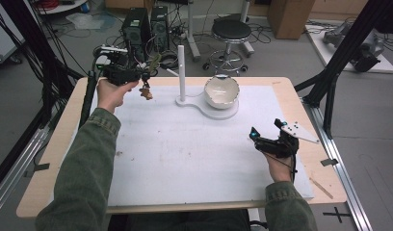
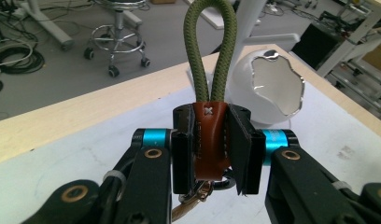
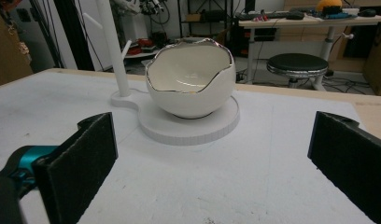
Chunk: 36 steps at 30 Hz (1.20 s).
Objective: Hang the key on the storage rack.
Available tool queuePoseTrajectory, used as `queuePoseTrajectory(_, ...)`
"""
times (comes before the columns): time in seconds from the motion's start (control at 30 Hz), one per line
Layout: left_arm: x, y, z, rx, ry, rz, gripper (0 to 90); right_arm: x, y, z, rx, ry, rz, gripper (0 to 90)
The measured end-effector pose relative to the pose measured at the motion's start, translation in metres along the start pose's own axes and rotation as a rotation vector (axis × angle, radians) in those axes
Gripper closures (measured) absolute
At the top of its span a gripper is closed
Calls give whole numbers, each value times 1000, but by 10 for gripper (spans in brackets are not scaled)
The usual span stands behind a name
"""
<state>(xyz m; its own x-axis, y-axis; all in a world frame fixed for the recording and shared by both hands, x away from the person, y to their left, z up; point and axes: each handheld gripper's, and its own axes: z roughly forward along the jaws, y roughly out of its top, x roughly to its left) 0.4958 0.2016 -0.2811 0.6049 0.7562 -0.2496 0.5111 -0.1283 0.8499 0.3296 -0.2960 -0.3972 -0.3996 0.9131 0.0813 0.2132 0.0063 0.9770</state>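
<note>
The left hand-held gripper (image 2: pixel 211 149) is clamping the keychain's (image 2: pixel 210 135) stiff leather tab, holding it above the worktop (image 1: pixel 185 154) left of the stand (image 1: pixel 182 72), its light, floppy cord loop free, while the right hand-held gripper (image 3: pixel 212 163) is resting unclenched, facing the fragile bowl (image 3: pixel 191 77).

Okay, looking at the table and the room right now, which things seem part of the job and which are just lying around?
Probably in the job:
left claw, shut on the keyring
white stand
eggshell bowl
right claw, open

Just lying about:
stool
computer towers
cardboard box
</note>
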Motion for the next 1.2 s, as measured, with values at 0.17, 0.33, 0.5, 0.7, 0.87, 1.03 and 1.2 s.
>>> queuePoseTrajectory(0.17,-7,4,12,23,-12,10,720,-1,0,-1,-5,0,-1,5)
queuePoseTrajectory(0.33,-9,3,26,43,-11,-4,720,-2,0,-2,-7,1,5,4)
queuePoseTrajectory(0.5,-6,1,38,59,-6,-18,720,-2,0,-2,-5,4,9,4)
queuePoseTrajectory(0.7,-1,-4,49,67,15,-48,720,-2,0,-2,-5,5,9,4)
queuePoseTrajectory(0.87,4,-8,55,74,13,-58,720,-3,0,-2,-4,8,9,4)
queuePoseTrajectory(1.03,7,-13,60,82,17,-73,719,-3,0,-2,-2,9,4,4)
queuePoseTrajectory(1.2,8,-15,64,90,18,-80,720,-3,0,-1,0,8,2,4)
